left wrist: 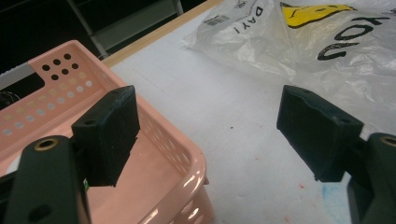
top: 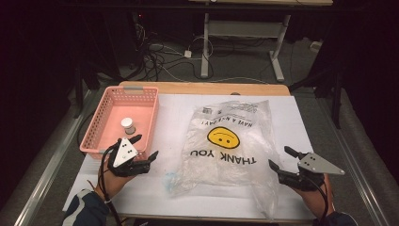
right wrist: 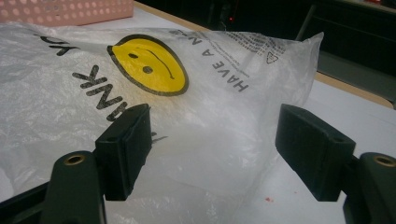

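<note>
White covering spans the surface (top: 174, 197) in the high view; a plastic bag (top: 230, 141) lies at its centre and a pink basket (top: 101, 125) at left. Left claw (top: 146, 147) is open beside the basket's near corner. Right claw (top: 281, 157) is open just beside the bag's right edge.

Left gripper view: open jaws straddle the basket (left wrist: 177, 154) corner.

Right gripper view: open jaws face the bag (right wrist: 205, 116), nothing gripped.

The basket (top: 120, 120) stands on the counter (top: 169, 188) just ahead of the left tool (top: 146, 147), with a small jar (top: 127, 125) inside it. The plastic bag (top: 230, 146) lies flat between the two tools: to the right of the left tool, and ahead and left of the right tool (top: 280, 157), near its jaws
</note>
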Motion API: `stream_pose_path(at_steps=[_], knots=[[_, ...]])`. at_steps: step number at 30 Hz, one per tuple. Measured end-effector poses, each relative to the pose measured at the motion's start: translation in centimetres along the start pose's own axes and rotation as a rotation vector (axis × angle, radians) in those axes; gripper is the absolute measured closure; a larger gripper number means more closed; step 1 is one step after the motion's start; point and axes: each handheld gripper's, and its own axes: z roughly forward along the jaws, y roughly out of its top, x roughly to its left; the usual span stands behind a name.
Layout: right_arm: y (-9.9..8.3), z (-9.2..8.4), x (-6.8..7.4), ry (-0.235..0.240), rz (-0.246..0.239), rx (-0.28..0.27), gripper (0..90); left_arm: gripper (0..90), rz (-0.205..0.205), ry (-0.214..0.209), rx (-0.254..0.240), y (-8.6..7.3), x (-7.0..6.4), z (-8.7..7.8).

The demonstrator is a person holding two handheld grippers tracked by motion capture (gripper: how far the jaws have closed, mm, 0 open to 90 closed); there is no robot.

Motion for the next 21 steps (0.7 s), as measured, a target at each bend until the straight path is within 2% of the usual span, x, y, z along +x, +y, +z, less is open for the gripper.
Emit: stream_pose_path(at_steps=[2, 12, 16, 19, 20, 21], knots=[[0.1, 0.1, -0.1, 0.004, -0.010, -0.001, 28.9, 20.8, 0.005, -0.007, 0.019, 0.0, -0.2, 0.1], [0.3, 1.0, -0.5, -0.011, -0.051, 0.029, 31.6, 20.8, 0.015, 0.002, 0.021, -0.1, -0.4, -0.2], [1.1, 1.8, -2.1, -0.022, -0.039, 0.022, 32.5, 20.8, 0.008, 0.007, 0.016, -0.1, -0.3, -0.3], [1.9, 2.8, -3.8, -0.025, -0.025, 0.034, 33.4, 20.8, 0.014, 0.030, 0.023, -0.1, -0.2, -0.2], [2.3, 3.6, -4.6, -0.035, -0.013, 0.045, 33.4, 20.8, 0.017, 0.033, 0.024, -0.1, -0.3, -0.2], [3.2, 5.0, -6.1, -0.060, 0.003, 0.048, 37.8, 20.8, 0.013, 0.031, 0.022, -0.1, -0.2, -0.3]])
